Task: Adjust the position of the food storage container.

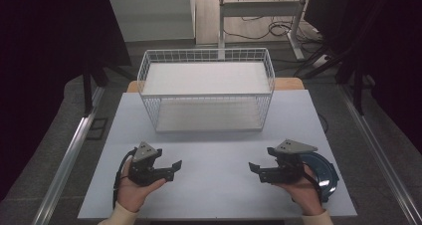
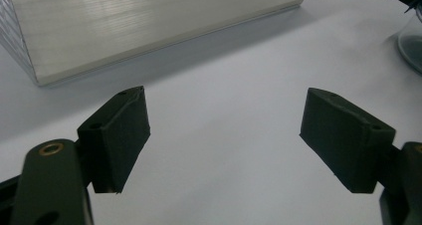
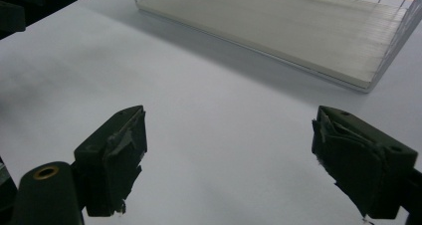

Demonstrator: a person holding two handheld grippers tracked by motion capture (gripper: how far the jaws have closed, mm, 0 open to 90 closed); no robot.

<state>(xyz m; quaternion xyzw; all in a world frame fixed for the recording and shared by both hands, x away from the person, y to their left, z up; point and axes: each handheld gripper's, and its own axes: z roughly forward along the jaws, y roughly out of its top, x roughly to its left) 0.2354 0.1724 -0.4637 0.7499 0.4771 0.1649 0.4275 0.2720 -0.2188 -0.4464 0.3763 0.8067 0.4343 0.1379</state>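
A white wire basket (image 1: pixel 206 88) with a pale flat floor stands at the back middle of the table. My left gripper (image 1: pixel 174 169) rests in a hand at the front left, its jaws pointing right and standing open with nothing between them. My right gripper (image 1: pixel 256 171) is held at the front right, jaws pointing left, also open and empty. In the left gripper view, the open gripper (image 2: pixel 224 135) frames bare tabletop, with the basket (image 2: pixel 15 41) beyond at the upper left. In the right gripper view, the open gripper (image 3: pixel 229 155) likewise frames bare table, and the basket (image 3: pixel 398 31) lies ahead at the upper right.
A blue round dish (image 1: pixel 326 172) lies on the table under and behind the right hand; its edge (image 2: pixel 410 41) appears at the far right of the left gripper view. The pale tabletop (image 1: pixel 214 150) spans between the grippers and the basket. Dark floor, cables and desk legs lie beyond.
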